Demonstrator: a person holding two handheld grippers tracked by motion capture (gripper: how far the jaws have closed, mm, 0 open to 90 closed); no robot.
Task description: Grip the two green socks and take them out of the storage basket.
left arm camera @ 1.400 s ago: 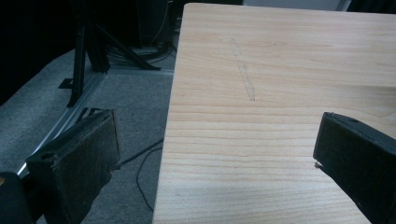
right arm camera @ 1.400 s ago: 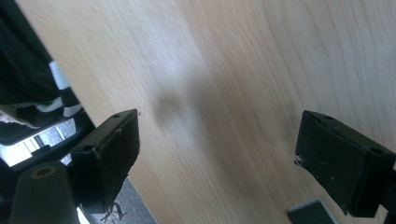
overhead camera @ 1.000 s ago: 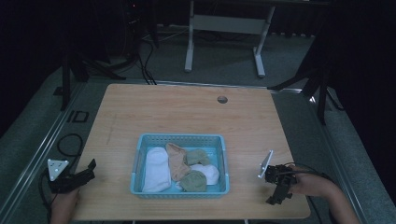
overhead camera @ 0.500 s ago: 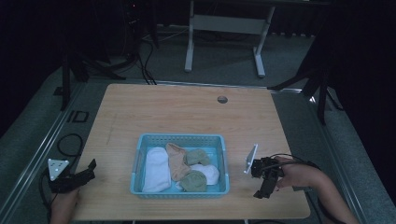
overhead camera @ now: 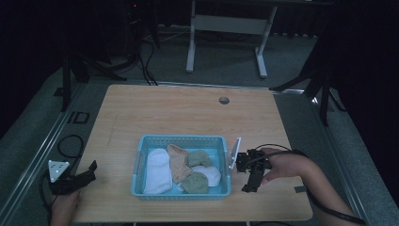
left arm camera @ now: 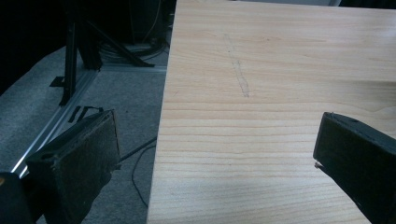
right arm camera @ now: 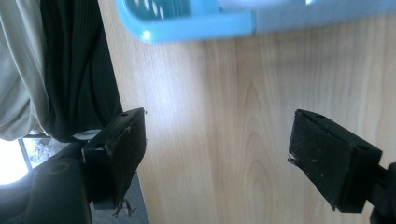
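Left gripper (overhead camera: 89, 168): lower left of the high view, low over the table's near-left corner, in a hand at the bottom edge; jaws spread wide, bare wood between them in the left gripper view (left arm camera: 215, 154), one jaw out past the table edge over the grey floor (left arm camera: 93, 98).
Table (overhead camera: 179, 113): light wood, across the middle of the high view, with a small round hole (overhead camera: 224, 100) in the upper middle.
Basket (overhead camera: 141, 155): light blue, lower centre of the high view, holding a loose pile of socks.
White sock (overhead camera: 156, 170): left side of the basket, lying lengthwise.
Tan sock (overhead camera: 177, 160): just right of the white one, touching it.
Green socks (overhead camera: 195, 181): centre right of the basket, bunched, beside a further white piece (overhead camera: 211, 174).
Right gripper (overhead camera: 248, 187): lower right of the high view, just beside the basket's right wall, tips pointing down-left; jaws wide apart, nothing gripped, bare wood between them in the right gripper view (right arm camera: 217, 154), basket corner (right arm camera: 196, 23) at the top of that view.
Right hand (overhead camera: 282, 165): behind the gripper, forearm running to the lower right corner.
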